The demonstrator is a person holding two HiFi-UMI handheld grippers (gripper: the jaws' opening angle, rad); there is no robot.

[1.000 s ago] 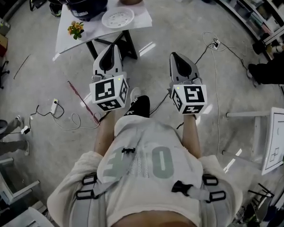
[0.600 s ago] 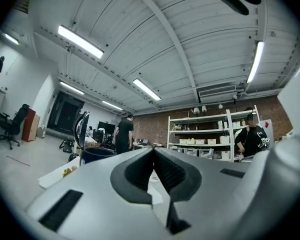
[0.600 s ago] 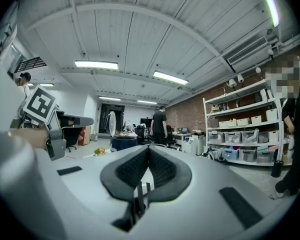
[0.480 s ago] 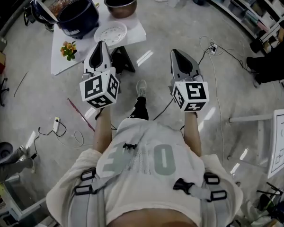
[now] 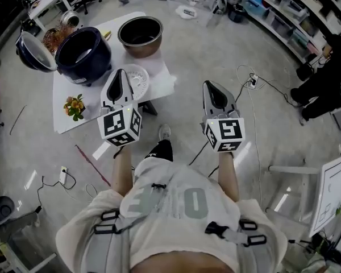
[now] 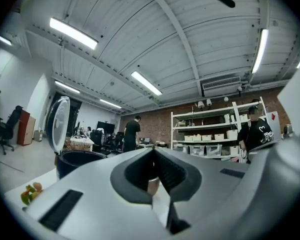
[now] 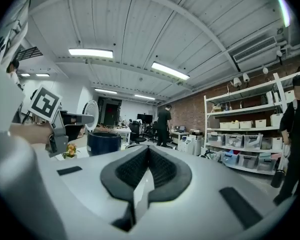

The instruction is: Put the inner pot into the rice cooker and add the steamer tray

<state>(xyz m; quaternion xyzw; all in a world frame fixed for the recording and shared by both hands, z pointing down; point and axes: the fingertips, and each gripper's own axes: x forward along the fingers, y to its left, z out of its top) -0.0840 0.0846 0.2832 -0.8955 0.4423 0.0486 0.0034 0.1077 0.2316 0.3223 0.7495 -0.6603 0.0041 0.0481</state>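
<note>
On the white table [image 5: 88, 101] ahead of the person, the dark blue round rice cooker [image 5: 82, 54] stands with its lid [image 5: 29, 50] swung open. The bronze-coloured metal inner pot [image 5: 140, 36] sits on the same table, just beside the cooker and apart from it. The white round perforated steamer tray [image 5: 137, 79] lies flat near the table's front edge, partly covered by the left gripper [image 5: 120, 75]. This gripper's jaws are clenched together, grasping nothing. The right gripper [image 5: 211, 89] hovers over the grey concrete floor [image 5: 216, 44], jaws likewise pressed together and empty. A small orange flower cluster [image 5: 74, 104] rests on the table's near left.
</note>
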